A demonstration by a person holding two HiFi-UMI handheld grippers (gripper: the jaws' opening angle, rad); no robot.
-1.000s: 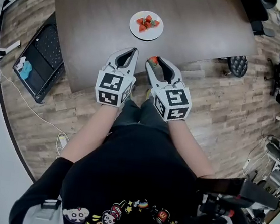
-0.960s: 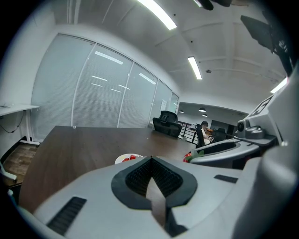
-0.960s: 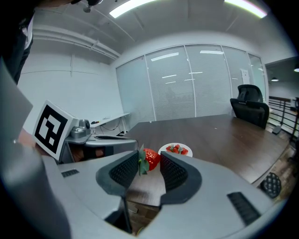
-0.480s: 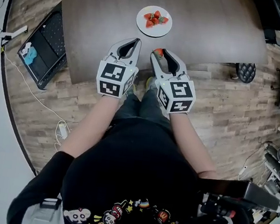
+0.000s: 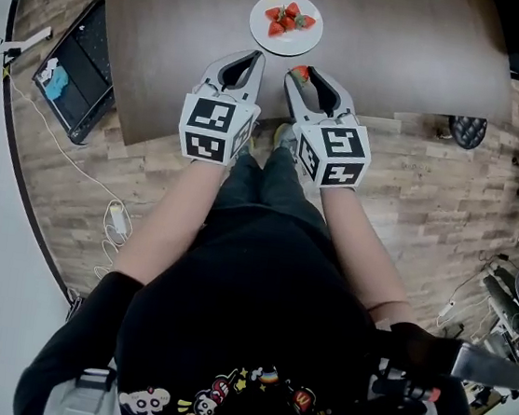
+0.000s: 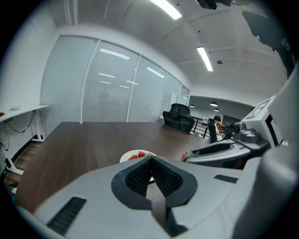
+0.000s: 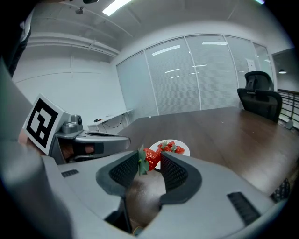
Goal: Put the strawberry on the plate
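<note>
1. Right claw (image 7: 150, 158) of mine pinches a red strawberry (image 7: 151, 160) above the dark surface (image 5: 167, 40).
2. White plate (image 5: 262, 29) holding more strawberries (image 5: 288, 18) lies just ahead.
3. Left claw (image 6: 150, 160) is closed, holding nothing.

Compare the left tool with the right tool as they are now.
Load: the left tool is empty; the right tool grips a strawberry at its tips.
Jaws: the left tool's jaws meet fully; the right tool's jaws are held apart by the strawberry.
Shared: both sit over the near edge of the table and are aimed at the plate.
</note>
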